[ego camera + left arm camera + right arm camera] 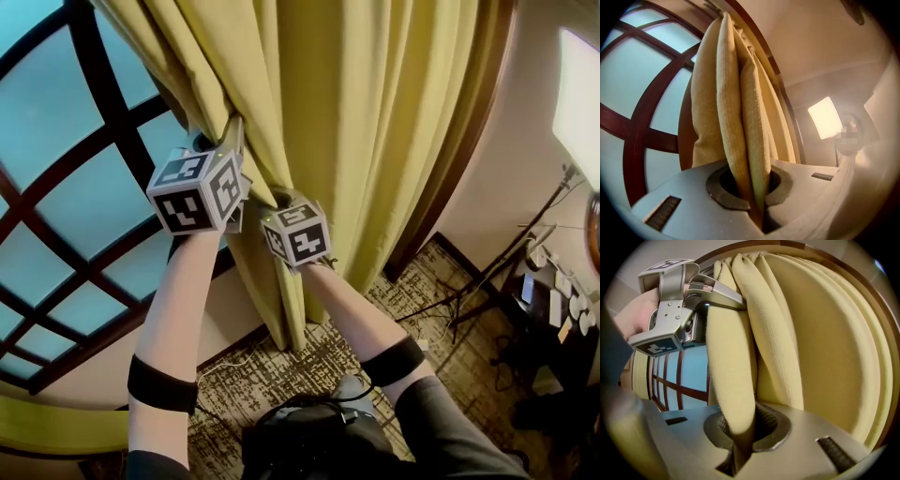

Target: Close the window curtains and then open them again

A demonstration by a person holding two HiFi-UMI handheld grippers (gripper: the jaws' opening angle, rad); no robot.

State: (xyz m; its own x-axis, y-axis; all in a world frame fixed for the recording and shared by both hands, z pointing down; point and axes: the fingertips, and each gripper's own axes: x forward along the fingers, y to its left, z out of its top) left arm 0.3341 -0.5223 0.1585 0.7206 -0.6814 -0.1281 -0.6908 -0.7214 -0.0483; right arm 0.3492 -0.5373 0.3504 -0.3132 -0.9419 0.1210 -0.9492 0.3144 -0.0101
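Observation:
A mustard-yellow curtain hangs bunched in thick folds at the right side of the window. My left gripper is shut on a fold of the curtain's left edge, seen squeezed between its jaws in the left gripper view as curtain. Just below and to the right, my right gripper is shut on another fold of the same edge; the curtain runs down into its jaws. The left gripper also shows in the right gripper view, clamped on the cloth higher up.
The window has dark wooden bars over frosted blue panes. A dark wooden frame borders the curtain on the right. A light stand, cables and equipment sit on the patterned carpet at right. A bright light panel glows there.

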